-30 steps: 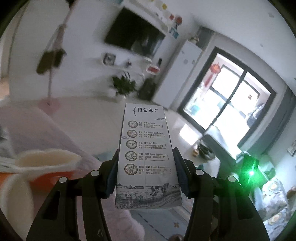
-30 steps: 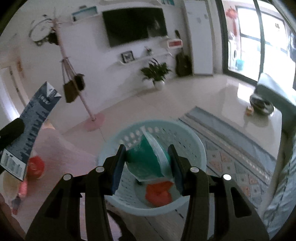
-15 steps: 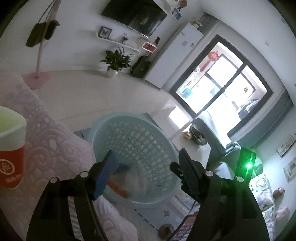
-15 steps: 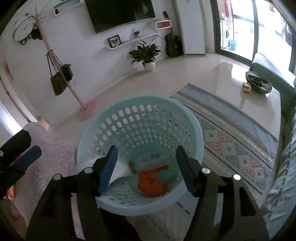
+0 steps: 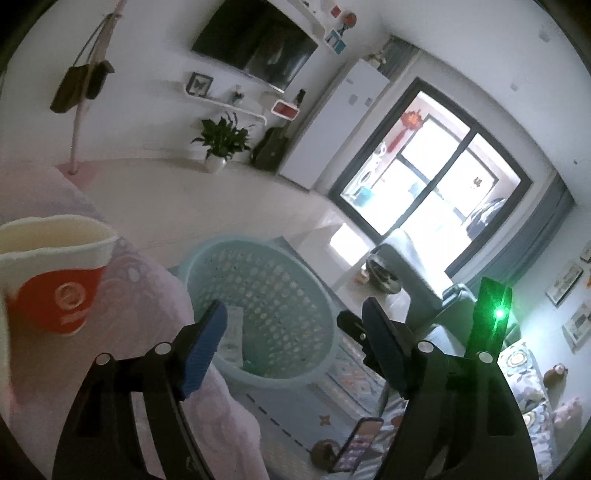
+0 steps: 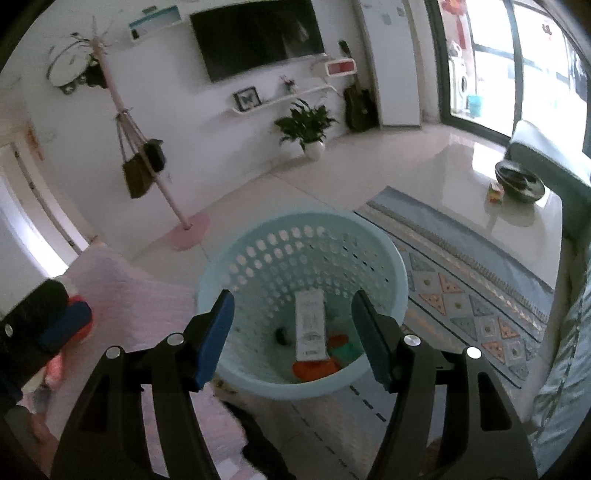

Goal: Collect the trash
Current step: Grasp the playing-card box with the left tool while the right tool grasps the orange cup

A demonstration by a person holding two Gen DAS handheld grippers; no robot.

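A pale blue perforated basket (image 6: 391, 266) stands on the floor by a pink-covered table (image 6: 122, 295). Inside lie a white milk carton (image 6: 310, 328), an orange wrapper (image 6: 314, 369) and a green bag (image 6: 347, 350). My right gripper (image 6: 293, 332) is open and empty above the basket. My left gripper (image 5: 291, 347) is open and empty, over the table edge near the basket (image 5: 317, 317); the carton (image 5: 232, 336) shows inside. A red and white paper cup (image 5: 55, 273) stands on the table at the left.
A patterned rug (image 6: 480, 280) lies right of the basket. A coat stand (image 6: 147, 155) with bags, a potted plant (image 6: 306, 125) and a wall TV (image 6: 258, 33) are behind. A phone (image 5: 354, 446) lies low on the rug. A sofa (image 5: 535, 391) is at the right.
Both grippers opened: the left let go of the milk carton and the right let go of the green bag, and both now lie in the basket. The left gripper swung towards the table.
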